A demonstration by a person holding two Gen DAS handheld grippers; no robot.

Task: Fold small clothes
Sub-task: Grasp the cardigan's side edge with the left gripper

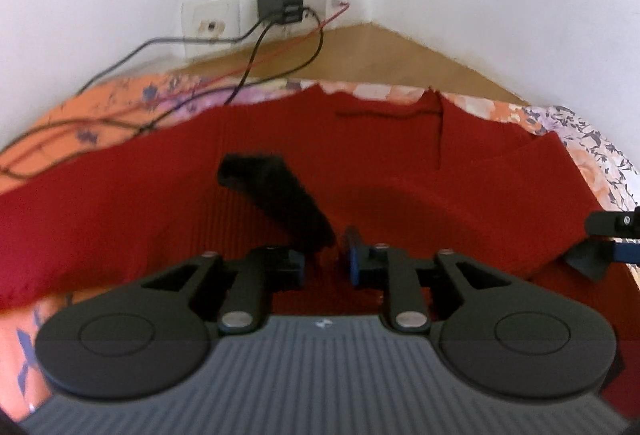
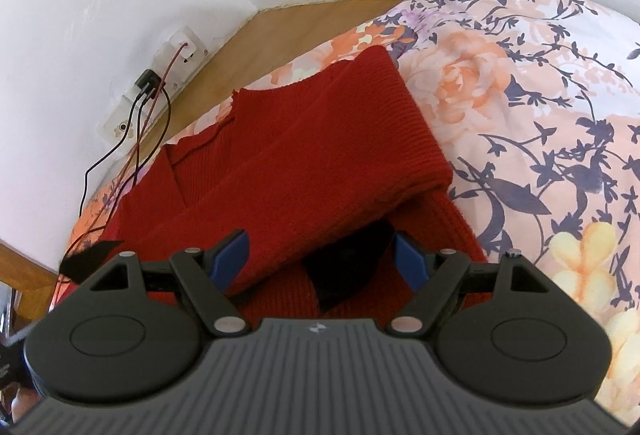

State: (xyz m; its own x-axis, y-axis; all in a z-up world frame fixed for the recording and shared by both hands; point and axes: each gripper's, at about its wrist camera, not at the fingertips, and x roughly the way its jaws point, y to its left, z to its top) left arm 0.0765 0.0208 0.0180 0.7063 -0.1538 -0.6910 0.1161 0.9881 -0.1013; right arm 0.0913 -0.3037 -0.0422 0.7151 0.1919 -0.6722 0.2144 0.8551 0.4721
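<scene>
A red knit sweater (image 1: 400, 171) lies spread on a floral bedsheet (image 1: 120, 95). My left gripper (image 1: 326, 255) sits low over the sweater's body, its jaws drawn close with a pinch of red knit between them. One black fingertip (image 1: 276, 195) splays out to the left. In the right wrist view a sleeve (image 2: 320, 155) lies folded diagonally across the sweater. My right gripper (image 2: 324, 259) stands open over the sleeve's near end, and a black fingertip flap (image 2: 348, 263) hangs between the blue pads (image 2: 236, 255). The right gripper (image 1: 612, 235) also shows at the left view's right edge.
The bedsheet (image 2: 540, 115) extends wide to the right of the sweater. A wall socket with a black charger (image 1: 280, 9) and trailing cables (image 1: 248, 67) sits behind, over a wooden ledge (image 1: 380, 55). White walls meet in a corner.
</scene>
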